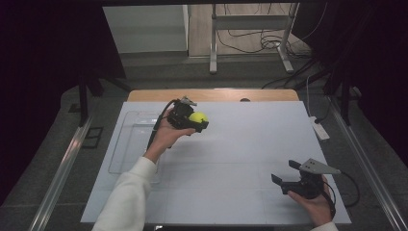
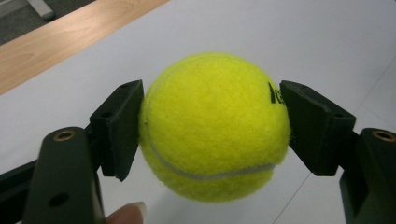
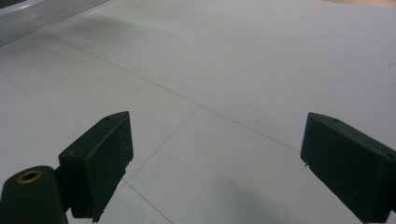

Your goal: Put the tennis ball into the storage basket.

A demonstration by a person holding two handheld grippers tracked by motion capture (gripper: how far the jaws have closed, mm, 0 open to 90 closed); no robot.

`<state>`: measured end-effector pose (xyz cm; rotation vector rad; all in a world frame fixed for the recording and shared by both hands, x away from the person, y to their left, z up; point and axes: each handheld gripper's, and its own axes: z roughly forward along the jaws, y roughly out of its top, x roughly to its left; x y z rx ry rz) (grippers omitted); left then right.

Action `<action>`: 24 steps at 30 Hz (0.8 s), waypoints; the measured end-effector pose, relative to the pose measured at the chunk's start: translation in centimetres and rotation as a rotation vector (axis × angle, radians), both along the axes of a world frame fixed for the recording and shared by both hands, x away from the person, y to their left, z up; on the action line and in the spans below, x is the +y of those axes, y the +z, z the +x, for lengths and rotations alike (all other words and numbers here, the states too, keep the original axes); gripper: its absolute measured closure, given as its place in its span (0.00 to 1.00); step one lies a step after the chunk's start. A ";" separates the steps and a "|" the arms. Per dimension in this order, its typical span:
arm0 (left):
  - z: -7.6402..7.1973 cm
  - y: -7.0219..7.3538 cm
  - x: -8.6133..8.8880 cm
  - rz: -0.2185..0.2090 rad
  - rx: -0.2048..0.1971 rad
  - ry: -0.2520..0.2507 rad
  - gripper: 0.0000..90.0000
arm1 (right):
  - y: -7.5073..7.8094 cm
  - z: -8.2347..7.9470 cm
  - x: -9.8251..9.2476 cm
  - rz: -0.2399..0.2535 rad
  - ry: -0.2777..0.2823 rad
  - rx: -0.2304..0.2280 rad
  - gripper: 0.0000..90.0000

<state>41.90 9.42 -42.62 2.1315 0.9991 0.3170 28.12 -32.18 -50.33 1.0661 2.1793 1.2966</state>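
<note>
Two tools are in play above a white table [image 1: 231, 192]. Left tool [image 1: 196, 120]: its jaws pinch a yellow tennis ball [image 1: 198, 116] from opposite sides, one pad [image 2: 122, 126] pressed into the felt at the ball's left flank and the other meeting it beside the black lettering, as the left gripper view shows. The ball [image 2: 212, 126] hangs clear of the table surface in that view; in the high view it is held over the far-left part of the table, just beside a clear plastic tray [image 1: 126, 144] that lies along the table's left side. A fingertip [image 2: 127, 215] of the holding hand shows at the bottom edge of the left gripper view.

Right tool [image 1: 285, 179]: jaws spread wide with nothing between them, held low over the near-right part of the table, well apart from the ball. The right gripper view looks across bare white surface crossed by thin seam lines.

Step in hand, as judged: carriage of the grasped ball, the grip being already secure and the ball lifted. Where it is bound cannot be told; the tray and the waiting right tool are both plausible. The next move calls for steady jaw pressure during travel, since a round, fuzzy ball can roll out of flat pads, and release only once it is supported.
</note>
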 end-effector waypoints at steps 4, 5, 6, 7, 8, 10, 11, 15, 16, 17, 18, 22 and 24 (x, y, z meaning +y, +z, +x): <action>-0.1 0.2 0.1 -0.010 -0.009 0.001 0.30 | 0.0 0.0 0.0 -0.001 0.000 0.001 0.11; -0.2 0.3 0.1 -0.014 -0.012 -0.001 0.30 | 0.0 0.0 0.0 -0.001 0.000 0.001 0.11; -0.2 0.3 0.1 -0.014 -0.012 -0.001 0.30 | 0.0 0.0 0.0 -0.001 -0.001 0.001 0.11; -0.2 0.3 0.1 -0.015 -0.014 0.000 0.30 | 0.0 0.0 0.0 0.000 -0.001 0.001 0.11; -0.2 0.4 0.2 -0.018 -0.016 0.002 0.30 | 0.0 0.0 0.0 0.000 -0.001 0.001 0.11; -0.4 0.5 0.2 -0.021 -0.021 0.003 0.30 | 0.0 0.0 0.0 0.000 -0.002 0.001 0.11; -0.5 0.6 0.3 -0.026 -0.025 0.003 0.30 | 0.0 0.0 0.0 0.000 -0.002 0.000 0.11; -0.6 0.9 0.4 -0.034 -0.035 0.002 0.30 | 0.0 0.0 0.0 -0.001 -0.002 0.001 0.11; -0.7 1.0 0.4 -0.039 -0.038 0.003 0.30 | 0.0 0.0 0.0 -0.001 -0.002 0.000 0.11; -0.8 1.1 0.4 -0.046 -0.044 0.004 0.30 | 0.0 0.0 0.0 -0.001 -0.001 0.000 0.11; -0.8 1.1 0.4 -0.046 -0.044 0.004 0.30 | 0.0 0.0 0.0 -0.001 -0.001 0.000 0.11; -1.0 1.3 0.5 -0.056 -0.054 0.005 0.30 | 0.0 0.0 0.0 0.000 -0.002 0.001 0.11; -1.1 1.4 0.4 -0.054 -0.058 0.013 0.30 | 0.0 0.0 0.0 0.000 -0.001 0.000 0.11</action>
